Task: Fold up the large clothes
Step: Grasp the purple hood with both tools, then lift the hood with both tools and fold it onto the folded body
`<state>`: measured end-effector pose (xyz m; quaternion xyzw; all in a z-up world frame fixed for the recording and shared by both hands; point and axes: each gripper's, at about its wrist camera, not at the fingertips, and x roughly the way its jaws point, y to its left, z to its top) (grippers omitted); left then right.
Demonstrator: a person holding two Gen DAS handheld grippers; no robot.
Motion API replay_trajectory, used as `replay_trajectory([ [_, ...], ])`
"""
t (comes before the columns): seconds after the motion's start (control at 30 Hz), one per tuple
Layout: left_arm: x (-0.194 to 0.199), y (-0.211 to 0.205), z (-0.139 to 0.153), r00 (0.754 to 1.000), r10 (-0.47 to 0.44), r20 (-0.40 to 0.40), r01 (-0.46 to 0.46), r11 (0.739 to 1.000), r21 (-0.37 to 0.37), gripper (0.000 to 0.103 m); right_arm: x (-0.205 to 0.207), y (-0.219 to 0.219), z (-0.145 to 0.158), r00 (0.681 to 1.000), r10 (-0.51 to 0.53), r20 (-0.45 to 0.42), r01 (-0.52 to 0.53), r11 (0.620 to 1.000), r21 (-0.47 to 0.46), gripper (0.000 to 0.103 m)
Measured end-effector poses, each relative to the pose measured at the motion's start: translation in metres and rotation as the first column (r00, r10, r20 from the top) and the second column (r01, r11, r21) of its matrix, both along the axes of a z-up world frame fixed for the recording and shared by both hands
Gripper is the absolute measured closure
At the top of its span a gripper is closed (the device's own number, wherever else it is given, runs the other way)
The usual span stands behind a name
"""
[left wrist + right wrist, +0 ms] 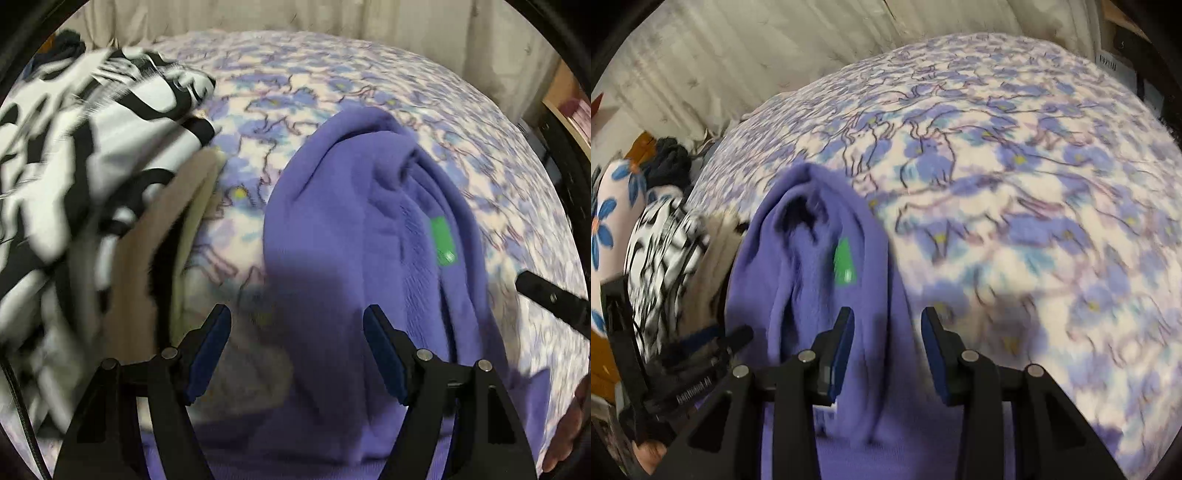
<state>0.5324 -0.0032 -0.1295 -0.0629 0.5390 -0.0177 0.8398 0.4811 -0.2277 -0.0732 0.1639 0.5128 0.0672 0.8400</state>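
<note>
Both my jaws stand apart, nothing pinched. Left gripper (297, 349) is wide, hanging above the near part of the purple sweatshirt (351, 229). Right gripper (887, 349) is narrower but still clear of cloth, with the sweatshirt's right edge beneath the gap.

The sweatshirt lies on the floral blanket (1015, 184) as a long, rumpled bundle running away from me, green label (845, 264) showing inside the neck. My read: gathered, not squared off. No clean folded edges visible, so the fold is early or mid-way.

Just beside its left edge: a beige garment (162, 236). Beyond that, a black-and-white garment (81, 147) heaped loose, looks unfolded. Those probably remain. Far end is blanket, then curtain.
</note>
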Motion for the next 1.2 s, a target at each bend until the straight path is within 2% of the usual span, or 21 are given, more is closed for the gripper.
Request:
replay_trajectory([
  [0.13, 0.018, 0.006, -0.017, 1.000, 0.022, -0.003, -0.022, 1.000, -0.015, 0.030, 0.041, 0.004, -0.019, 1.000, -0.003, -0.019, 0.004, 0.999, 0.033, 0.066],
  [0.3, 0.028, 0.002, -0.028, 0.999, -0.007, 0.038, 0.007, 1.000, -0.001, 0.030, 0.065, 0.011, -0.040, 1.000, -0.011, -0.013, 0.012, 0.998, 0.060, 0.066],
  [0.37, 0.030, 0.000, -0.029, 0.998, -0.020, 0.060, 0.020, 1.000, 0.000, 0.031, 0.065, 0.013, -0.043, 1.000, 0.004, 0.001, -0.004, 0.999, 0.037, 0.098],
  [0.4, 0.031, -0.001, -0.029, 0.997, -0.025, 0.066, 0.025, 1.000, 0.004, 0.039, 0.062, 0.014, -0.042, 1.000, 0.015, 0.011, -0.016, 1.000, 0.017, 0.098],
  [0.43, 0.031, -0.002, -0.029, 0.997, -0.037, 0.074, 0.037, 0.999, -0.002, 0.065, 0.058, 0.014, -0.039, 0.999, 0.025, 0.033, -0.025, 1.000, -0.005, 0.098],
  [0.47, 0.030, -0.003, -0.028, 0.996, -0.048, 0.076, 0.049, 0.999, -0.007, 0.080, 0.052, 0.012, -0.034, 0.998, 0.036, 0.057, -0.034, 0.999, -0.024, 0.098],
  [0.5, 0.029, -0.003, -0.026, 0.996, -0.047, 0.080, 0.047, 0.999, -0.006, 0.090, 0.043, 0.009, -0.027, 0.995, 0.049, 0.082, -0.047, 0.999, -0.024, 0.098],
  [0.57, 0.021, 0.000, -0.017, 0.993, -0.031, 0.116, 0.032, 0.999, -0.007, 0.095, 0.025, -0.001, -0.009, 0.990, 0.062, 0.125, -0.060, 0.998, -0.017, 0.098],
  [0.73, -0.015, 0.011, 0.015, 0.984, -0.011, 0.179, 0.019, 0.999, -0.040, 0.097, -0.038, -0.028, 0.043, 0.967, 0.085, 0.241, -0.085, 0.996, -0.010, 0.099],
  [0.83, -0.053, 0.012, 0.042, 0.971, -0.035, 0.237, 0.044, 0.998, -0.034, 0.097, -0.095, -0.036, 0.075, 0.938, 0.126, 0.322, -0.133, 0.991, 0.000, 0.099],
  [0.93, -0.103, 0.017, 0.071, 0.955, -0.061, 0.289, 0.078, 0.996, -0.049, 0.097, -0.157, -0.037, 0.094, 0.908, 0.158, 0.388, -0.164, 0.986, -0.018, 0.098],
  [1.03, -0.153, 0.027, 0.091, 0.939, -0.079, 0.334, 0.108, 0.992, -0.070, 0.097, -0.208, -0.036, 0.096, 0.885, 0.181, 0.428, -0.171, 0.983, -0.062, 0.098],
  [1.1, -0.184, 0.035, 0.093, 0.937, -0.091, 0.337, 0.129, 0.988, -0.091, 0.097, -0.236, -0.035, 0.088, 0.877, 0.197, 0.438, -0.169, 0.980, -0.102, 0.098],
  [1.2, -0.226, 0.047, 0.074, 0.954, -0.115, 0.278, 0.148, 0.984, -0.103, 0.096, -0.269, -0.041, 0.060, 0.914, 0.185, 0.362, -0.155, 0.982, -0.108, 0.095],
])
